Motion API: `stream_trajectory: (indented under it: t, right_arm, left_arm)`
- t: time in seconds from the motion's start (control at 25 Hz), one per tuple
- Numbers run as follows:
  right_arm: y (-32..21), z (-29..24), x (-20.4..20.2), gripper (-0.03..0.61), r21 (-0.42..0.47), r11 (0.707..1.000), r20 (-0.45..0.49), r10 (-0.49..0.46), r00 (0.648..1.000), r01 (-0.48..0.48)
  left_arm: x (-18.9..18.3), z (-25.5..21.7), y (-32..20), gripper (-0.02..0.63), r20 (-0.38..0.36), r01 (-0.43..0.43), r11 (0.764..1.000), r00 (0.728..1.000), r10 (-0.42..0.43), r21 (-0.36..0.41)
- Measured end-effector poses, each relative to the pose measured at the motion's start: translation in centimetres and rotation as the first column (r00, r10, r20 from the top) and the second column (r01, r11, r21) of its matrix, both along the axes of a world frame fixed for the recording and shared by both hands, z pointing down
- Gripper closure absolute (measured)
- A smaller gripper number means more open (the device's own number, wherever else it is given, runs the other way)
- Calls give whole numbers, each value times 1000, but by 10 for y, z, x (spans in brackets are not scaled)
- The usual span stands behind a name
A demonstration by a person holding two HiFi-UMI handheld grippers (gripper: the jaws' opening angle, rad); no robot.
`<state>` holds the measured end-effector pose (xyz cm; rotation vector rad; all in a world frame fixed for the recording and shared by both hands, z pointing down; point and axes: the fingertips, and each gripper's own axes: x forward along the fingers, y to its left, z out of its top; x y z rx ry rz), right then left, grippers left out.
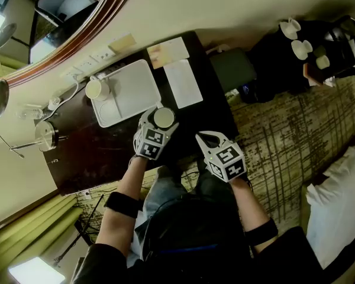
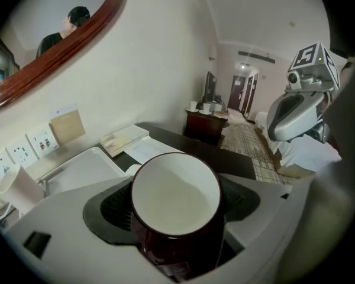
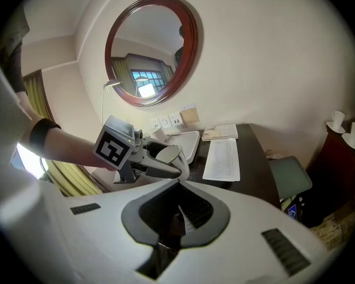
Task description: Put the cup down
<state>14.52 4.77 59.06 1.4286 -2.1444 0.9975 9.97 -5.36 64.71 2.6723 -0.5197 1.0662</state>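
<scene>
A cup (image 1: 164, 118), dark red outside and white inside, sits upright between the jaws of my left gripper (image 1: 162, 113), which is shut on its sides. It is held over the dark desk (image 1: 106, 152), just in front of the white tray (image 1: 133, 84). In the left gripper view the cup (image 2: 176, 194) fills the space between the black pads (image 2: 115, 209) and looks empty. My right gripper (image 1: 205, 138) is to the right of it near the desk's front edge, jaws shut with nothing in them. In the right gripper view its tips (image 3: 178, 183) meet.
On the tray's left end stands a white cup (image 1: 96, 89). A paper sheet (image 1: 183, 83) and a booklet (image 1: 167, 52) lie right of the tray. A metal stand mirror (image 1: 45, 134) is at the desk's left. A green stool (image 1: 232, 68) and a side table with cups (image 1: 296, 40) are to the right.
</scene>
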Motion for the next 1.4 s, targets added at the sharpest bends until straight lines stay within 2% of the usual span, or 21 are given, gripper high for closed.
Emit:
stream_trajectory:
  t: [0.24,0.68,1.04,1.28,1.4]
  right_arm:
    - [5,4,12,577,-10,1000,0,10,1000,-10]
    - [6,5,28,578,-15,1000,-5,22,1000,-22]
    - [7,5,31,578,-13,1000,-6,8,1000,-8]
    - [3,-1,35,577,3,1000,-4,-15,1000,15]
    - [-1,-8,35,578,18,999,2,-41,999,41]
  left_arm:
    - [8,27,10,221,13,-58,998,998,58,-22]
    - [12,45,13,221,47,-42,998,998,43,-40]
    - [14,51,14,216,41,-26,1000,999,26,-5]
    - [10,39,17,141,53,6,1000,999,-6,1]
    - [4,23,11,140,57,41,999,997,-42,29]
